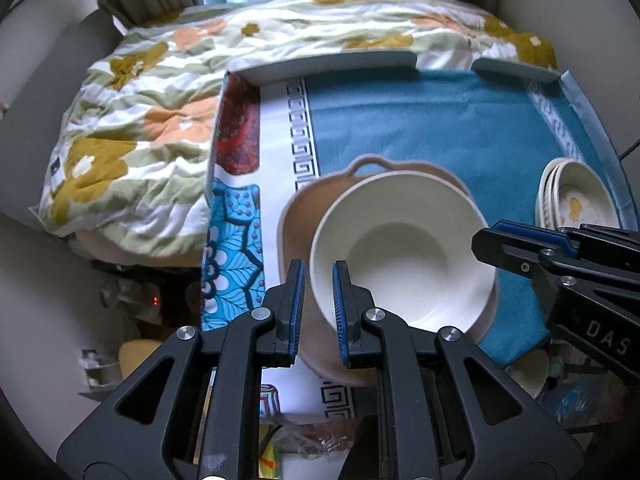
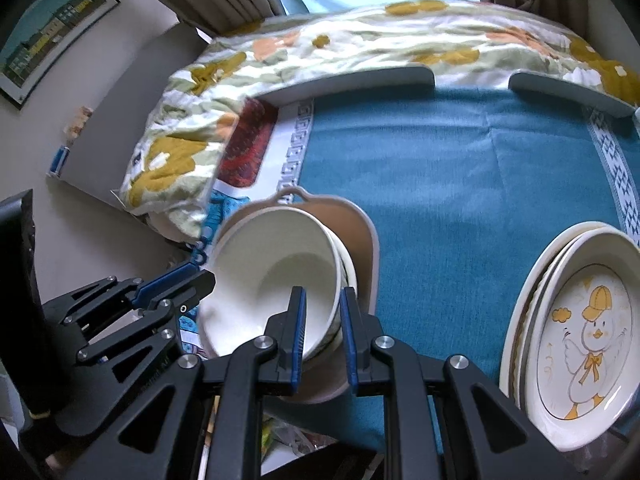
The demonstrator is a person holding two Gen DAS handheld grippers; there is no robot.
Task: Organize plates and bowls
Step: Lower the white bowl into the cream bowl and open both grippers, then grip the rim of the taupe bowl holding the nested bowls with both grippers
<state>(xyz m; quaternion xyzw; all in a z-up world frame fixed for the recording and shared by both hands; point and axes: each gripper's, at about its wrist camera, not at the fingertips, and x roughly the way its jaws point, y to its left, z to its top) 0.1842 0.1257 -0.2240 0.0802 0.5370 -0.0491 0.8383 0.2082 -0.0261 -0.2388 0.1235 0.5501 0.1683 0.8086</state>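
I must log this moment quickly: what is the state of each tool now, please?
Left tool: closed on the near rim of the white bowl.
Right tool: closed on the same bowl's opposite rim.

- Left tongs (image 1: 319, 280): angled steeply down, jaws pinched on the near-left rim of the white bowl (image 1: 400, 252), one finger inside, one outside.
- Right tongs (image 2: 323, 308): same steep tilt, jaws clamped on the opposite rim of that bowl.
- Both sets face each other, bowl tilted between them.
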